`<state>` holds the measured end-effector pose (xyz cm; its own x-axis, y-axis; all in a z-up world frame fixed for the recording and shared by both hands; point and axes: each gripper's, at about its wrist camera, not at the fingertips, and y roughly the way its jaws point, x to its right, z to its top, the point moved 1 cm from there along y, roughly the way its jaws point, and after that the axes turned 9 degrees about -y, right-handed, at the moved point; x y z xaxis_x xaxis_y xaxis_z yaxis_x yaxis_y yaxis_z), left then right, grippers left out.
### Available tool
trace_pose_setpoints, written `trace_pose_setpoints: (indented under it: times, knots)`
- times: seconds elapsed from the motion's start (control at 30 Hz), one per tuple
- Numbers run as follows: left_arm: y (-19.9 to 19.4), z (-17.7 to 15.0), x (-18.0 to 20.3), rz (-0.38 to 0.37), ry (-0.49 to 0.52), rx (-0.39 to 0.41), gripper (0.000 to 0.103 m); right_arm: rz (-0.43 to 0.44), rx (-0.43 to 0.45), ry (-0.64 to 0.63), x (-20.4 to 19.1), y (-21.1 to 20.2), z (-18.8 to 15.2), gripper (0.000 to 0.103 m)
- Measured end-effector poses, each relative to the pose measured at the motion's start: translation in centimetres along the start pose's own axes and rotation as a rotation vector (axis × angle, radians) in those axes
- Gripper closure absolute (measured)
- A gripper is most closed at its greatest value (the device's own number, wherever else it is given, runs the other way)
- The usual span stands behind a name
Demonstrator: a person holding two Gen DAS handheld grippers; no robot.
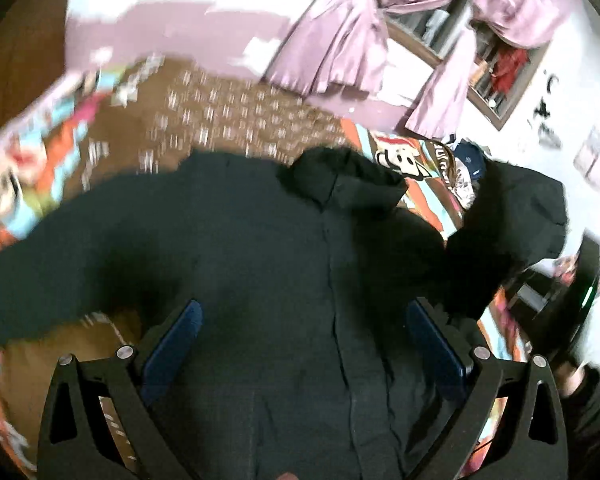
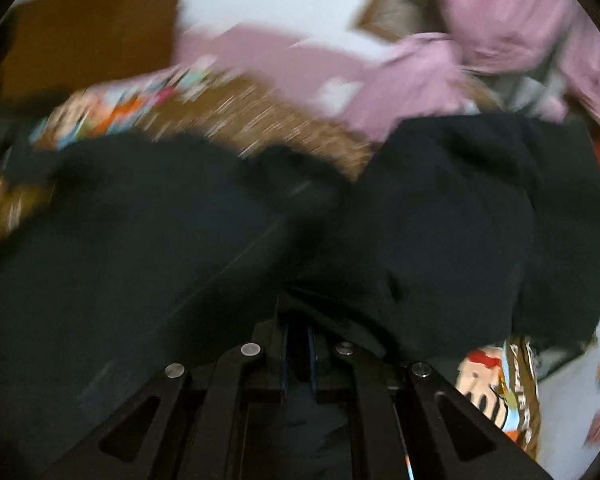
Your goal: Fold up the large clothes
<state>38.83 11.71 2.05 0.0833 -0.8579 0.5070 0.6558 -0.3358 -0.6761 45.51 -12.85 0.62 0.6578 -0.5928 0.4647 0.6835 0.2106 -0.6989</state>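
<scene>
Black coat (image 1: pixel 260 248) lies spread front-up on patterned bedspread (image 1: pixel 228 116). Left gripper (image 1: pixel 300 344) hovers over its lower front, jaws wide apart, empty. Right gripper (image 2: pixel 298 344) pinches coat fabric, likely to lift the side for folding.

Bed (image 1: pixel 236 112), brown patterned cover with colourful cartoon border; black coat (image 1: pixel 260 248) spread flat across it.

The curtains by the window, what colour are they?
Pinkish purple curtains, clearest in the left wrist view.
</scene>
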Motion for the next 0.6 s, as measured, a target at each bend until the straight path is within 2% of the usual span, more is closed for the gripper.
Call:
trace_pose_setpoints:
  times: [0.07,0.1,0.13,0.17,0.23,0.3,0.33,0.47,0.6]
  knots:
    - [1.7,-0.4,-2.0,-0.036,-0.034,-0.035,0.003,0.044,-0.072,-0.080,-3.7,3.7,-0.8,0.093]
    - [2.4,-0.5,-2.9,-0.055,-0.042,-0.044,0.003,0.053,-0.093,-0.091,-4.9,4.7,-0.8,0.084]
    - [3.5,-0.9,-3.5,-0.080,-0.054,-0.058,0.003,0.078,-0.131,-0.088,-5.8,6.6,-1.2,0.071]
    - [4.2,-1.0,-4.1,-0.097,-0.069,-0.070,0.003,0.109,-0.155,-0.069,-6.2,8.1,-1.6,0.066]
    - [6.0,-1.3,-5.2,-0.138,-0.102,-0.108,0.003,0.141,-0.144,-0.028,-6.5,9.1,-2.1,0.048]
    - [7.4,-1.9,-5.9,-0.172,-0.115,-0.135,0.003,0.166,-0.102,0.026,-6.2,9.2,-2.2,0.036]
    - [7.8,-2.0,-6.1,-0.173,-0.112,-0.146,0.003,0.178,-0.084,0.046,-6.1,9.1,-2.2,0.031]
    - [9.2,-1.6,-5.9,-0.123,-0.055,-0.136,0.003,0.183,-0.020,0.151,-4.8,7.7,-4.1,0.024]
    - [11.2,-1.1,-5.1,-0.018,-0.009,-0.122,0.003,0.158,0.000,0.295,-5.0,6.5,-6.8,0.017]
